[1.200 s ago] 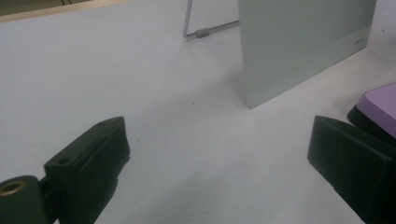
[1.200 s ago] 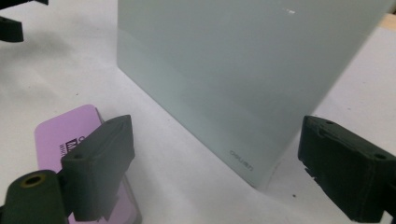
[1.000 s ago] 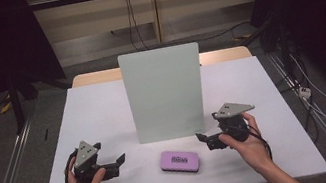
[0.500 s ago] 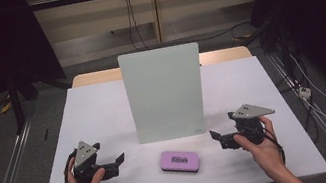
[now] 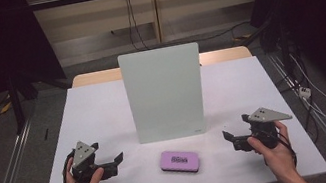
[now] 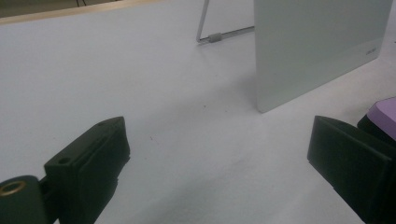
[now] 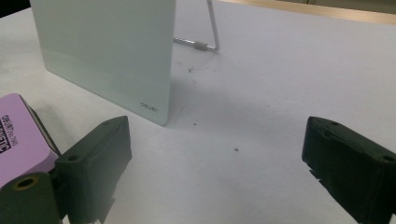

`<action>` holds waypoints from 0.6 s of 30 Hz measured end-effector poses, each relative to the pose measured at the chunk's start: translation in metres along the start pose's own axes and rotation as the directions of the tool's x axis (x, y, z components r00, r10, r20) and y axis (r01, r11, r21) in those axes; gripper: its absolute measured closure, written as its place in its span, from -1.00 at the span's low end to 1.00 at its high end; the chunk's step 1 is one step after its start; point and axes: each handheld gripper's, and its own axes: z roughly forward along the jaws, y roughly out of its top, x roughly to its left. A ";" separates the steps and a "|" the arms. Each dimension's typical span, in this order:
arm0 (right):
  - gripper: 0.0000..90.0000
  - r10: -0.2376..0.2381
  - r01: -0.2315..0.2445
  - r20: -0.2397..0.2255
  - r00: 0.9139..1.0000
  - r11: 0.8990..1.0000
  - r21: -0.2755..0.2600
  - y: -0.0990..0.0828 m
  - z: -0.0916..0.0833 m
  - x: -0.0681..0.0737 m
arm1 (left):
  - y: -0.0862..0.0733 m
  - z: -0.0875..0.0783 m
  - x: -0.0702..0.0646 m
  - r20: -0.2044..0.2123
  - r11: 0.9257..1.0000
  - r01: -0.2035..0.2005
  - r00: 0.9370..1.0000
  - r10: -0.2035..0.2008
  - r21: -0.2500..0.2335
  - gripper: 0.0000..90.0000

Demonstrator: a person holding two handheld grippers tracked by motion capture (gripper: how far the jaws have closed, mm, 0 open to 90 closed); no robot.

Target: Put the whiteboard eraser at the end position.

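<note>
**Both tools wide open, eraser waiting between them**

High view: the purple eraser [image 5: 179, 161] lies flat on the white bench [image 5: 98, 108], just in front of the upright whiteboard [image 5: 165, 92], which stands mid-bench facing the person. The left tool [image 5: 113, 164] and the right tool [image 5: 231, 141] rest low in the person's hands on either side of the eraser, each pointing inward, probably so either can reach it. Bare bench lies between each tool and the eraser, and more to both sides of the board. The front bench edge is close behind the eraser.

Left gripper view: the left tool's jaws stand far apart with nothing between them. The eraser [image 6: 384, 111] peeks past the right-hand jaw; the whiteboard's lower corner [image 6: 317, 46] meets the bench ahead, and its wire stand [image 6: 219, 36] props it from behind.

Right gripper view: the right tool's jaws likewise gape, empty. The eraser [image 7: 21, 128] sits beside the left-hand jaw, near the board's corner [image 7: 105, 51], so a sweep toward it should stay low and clear of that edge.
</note>
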 end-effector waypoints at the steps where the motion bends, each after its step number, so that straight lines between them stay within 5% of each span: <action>1: -0.82 0.006 -0.006 0.005 1.000 1.000 -0.001 -0.001 -0.001 -0.001 | 0.000 0.000 0.000 -0.004 1.000 -0.001 1.000 0.001 -0.001 -0.88; 18: -0.82 0.004 -0.004 0.040 0.999 1.000 -0.016 -0.026 -0.014 -0.004 | 0.000 -0.002 0.002 -0.012 1.000 0.002 1.000 -0.002 -0.001 -0.88</action>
